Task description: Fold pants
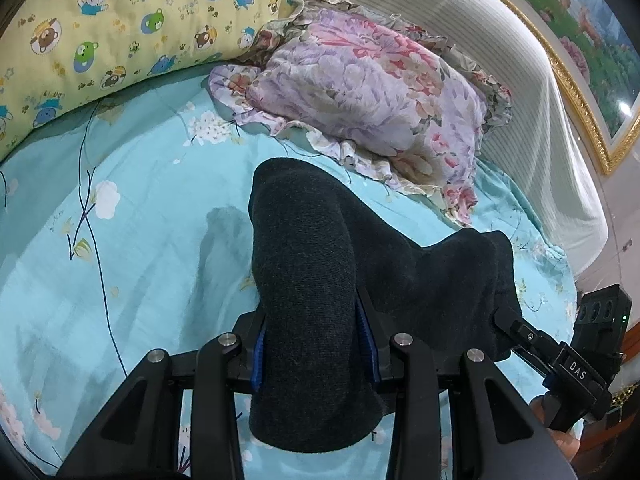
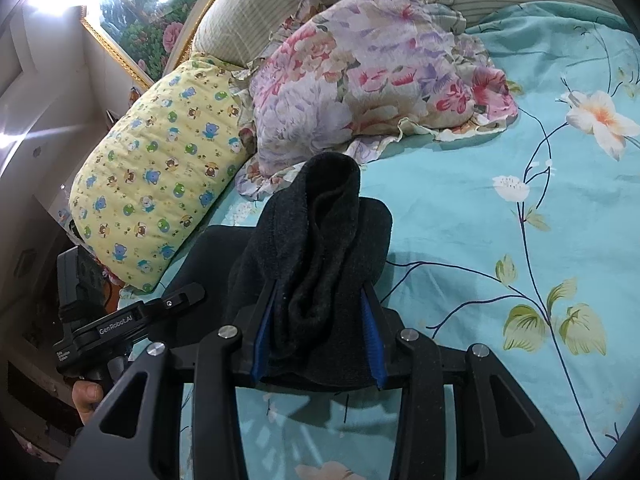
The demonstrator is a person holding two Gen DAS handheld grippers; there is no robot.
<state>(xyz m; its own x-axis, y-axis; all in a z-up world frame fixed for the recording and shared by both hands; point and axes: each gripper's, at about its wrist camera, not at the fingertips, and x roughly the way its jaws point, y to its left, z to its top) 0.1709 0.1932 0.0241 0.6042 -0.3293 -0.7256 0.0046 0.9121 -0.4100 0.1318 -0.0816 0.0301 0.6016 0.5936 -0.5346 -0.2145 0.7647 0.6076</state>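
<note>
The dark charcoal pants [image 1: 312, 264] hang bunched between both grippers, lifted above the turquoise flowered bed sheet [image 1: 132, 216]. My left gripper [image 1: 314, 344] is shut on a thick fold of the pants, which drapes over and hides its fingertips. My right gripper [image 2: 320, 320] is shut on another bunch of the pants [image 2: 316, 248]. In the left wrist view the right gripper [image 1: 516, 328] shows at the right edge, clamped on the cloth's far end. In the right wrist view the left gripper [image 2: 176, 300] shows at the left, reaching into the cloth.
A purple-pink floral pillow [image 1: 372, 96] and a yellow bear-print pillow [image 1: 104, 28] lie at the head of the bed. A striped padded headboard [image 1: 500, 72] and a gold-framed picture [image 1: 580, 48] stand behind. The sheet [image 2: 500, 240] spreads to the right.
</note>
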